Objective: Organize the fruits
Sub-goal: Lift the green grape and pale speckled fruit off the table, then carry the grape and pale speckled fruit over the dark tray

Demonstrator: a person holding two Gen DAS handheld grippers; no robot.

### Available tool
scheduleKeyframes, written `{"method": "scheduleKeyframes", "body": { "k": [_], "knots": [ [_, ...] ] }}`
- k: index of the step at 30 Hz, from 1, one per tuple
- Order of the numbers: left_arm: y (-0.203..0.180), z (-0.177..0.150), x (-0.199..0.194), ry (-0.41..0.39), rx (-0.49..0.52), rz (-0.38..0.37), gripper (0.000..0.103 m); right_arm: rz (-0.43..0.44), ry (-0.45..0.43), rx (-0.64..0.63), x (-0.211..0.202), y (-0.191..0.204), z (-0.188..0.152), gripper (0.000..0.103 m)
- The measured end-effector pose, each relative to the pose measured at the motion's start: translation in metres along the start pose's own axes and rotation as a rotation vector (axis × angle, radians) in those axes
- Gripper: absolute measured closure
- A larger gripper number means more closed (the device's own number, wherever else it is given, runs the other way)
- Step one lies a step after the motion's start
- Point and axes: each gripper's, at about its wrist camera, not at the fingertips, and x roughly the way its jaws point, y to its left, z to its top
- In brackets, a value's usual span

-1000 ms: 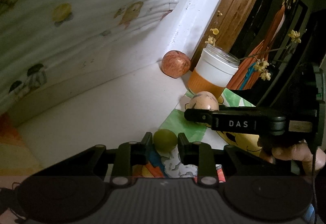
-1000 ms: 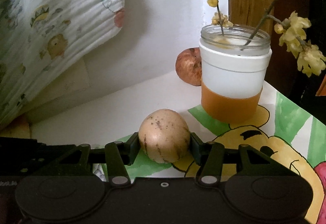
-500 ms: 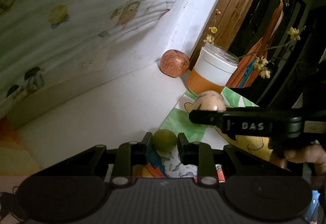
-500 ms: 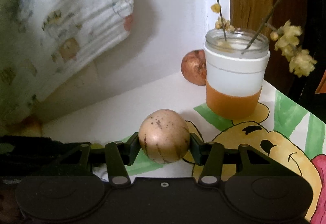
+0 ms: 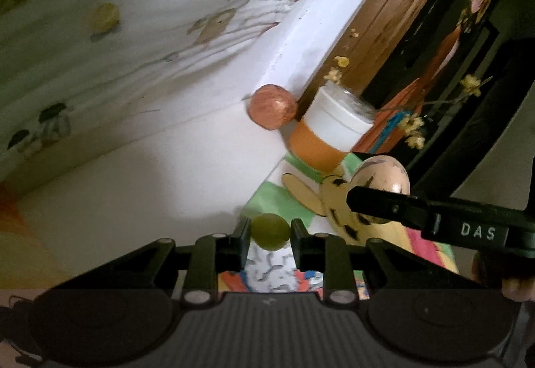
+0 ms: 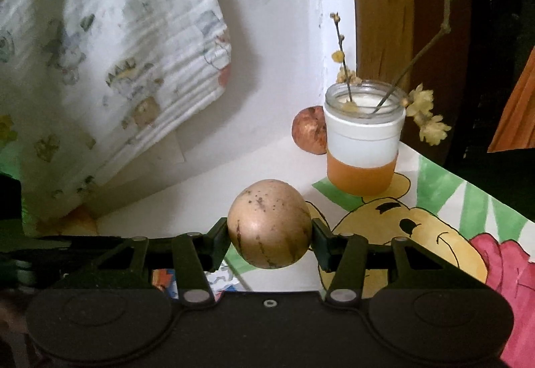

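Both lifted higher vs 1 s ago: left gripper [image 5: 270, 231] clamps green fruit [image 5: 269, 231], right gripper [image 6: 270, 234] clamps tan melon [image 6: 269, 223], apple [image 6: 309, 129] untouched at 12 o'clock beside jar [image 6: 362, 147] — carry phase, nothing placed yet.

In the right wrist view, the jar [image 6: 364, 140] is covering the right side of the reddish apple [image 6: 309, 130], and the tan fruit [image 6: 270, 223] is hiding part of the cartoon bear mat [image 6: 434, 227], which is running off the right edge. In the left wrist view, the right gripper [image 5: 418, 214] is crossing the tan fruit's lower part, and the printed cloth [image 5: 133, 33] is looking blurred and running off the left edge.
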Motion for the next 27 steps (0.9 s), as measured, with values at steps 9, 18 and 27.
{"method": "scheduleKeyframes", "body": {
  "k": [9,18,27],
  "knots": [
    [-0.01,0.009,-0.02,-0.041,-0.008,-0.075,0.074,-0.036,-0.045,0.057,-0.046,0.002,-0.003,0.05],
    [-0.033,0.015,-0.051,-0.079,0.026,-0.164,0.074,-0.114,-0.089,0.113,-0.112,0.017,-0.015,0.05],
    [-0.053,0.008,-0.093,-0.109,0.062,-0.237,0.074,-0.17,-0.113,0.131,-0.174,0.045,-0.031,0.05]
  ]
}}
